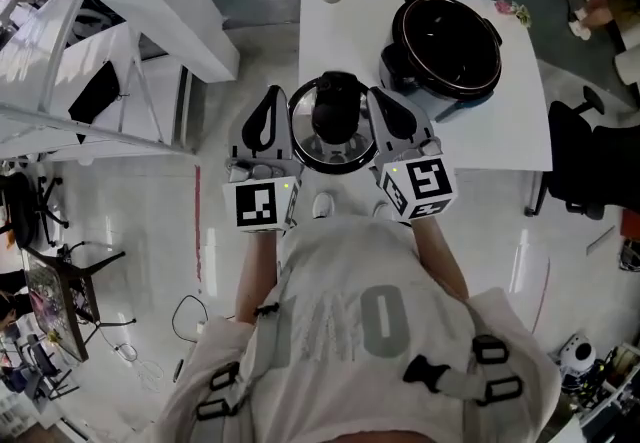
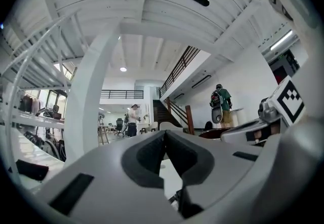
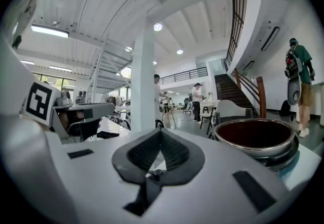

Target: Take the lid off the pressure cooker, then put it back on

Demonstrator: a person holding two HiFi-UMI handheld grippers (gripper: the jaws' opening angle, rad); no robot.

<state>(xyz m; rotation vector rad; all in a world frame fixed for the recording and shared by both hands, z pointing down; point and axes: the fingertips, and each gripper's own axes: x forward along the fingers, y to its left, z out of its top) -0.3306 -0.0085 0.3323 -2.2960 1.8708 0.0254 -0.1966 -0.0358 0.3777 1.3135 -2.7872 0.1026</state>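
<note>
The left tool point(image 2: 164, 136) has its jaws pressed together with nothing between them, and so does the right tool point(image 3: 160, 134). In the head view both hover either side of the lid point(image 1: 333, 123), which lies knob-up at the near edge of the white tabletop point(image 1: 350, 26). The open pressure cooker point(image 1: 446, 43) stands just behind it.

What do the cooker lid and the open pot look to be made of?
The lid looks like polished metal, probably steel, going by its bright mirror-like rim. Its handle looks like matte black plastic. The pot has a dark glossy lining, perhaps a non-stick coating, inside a shiny metal rim.
</note>
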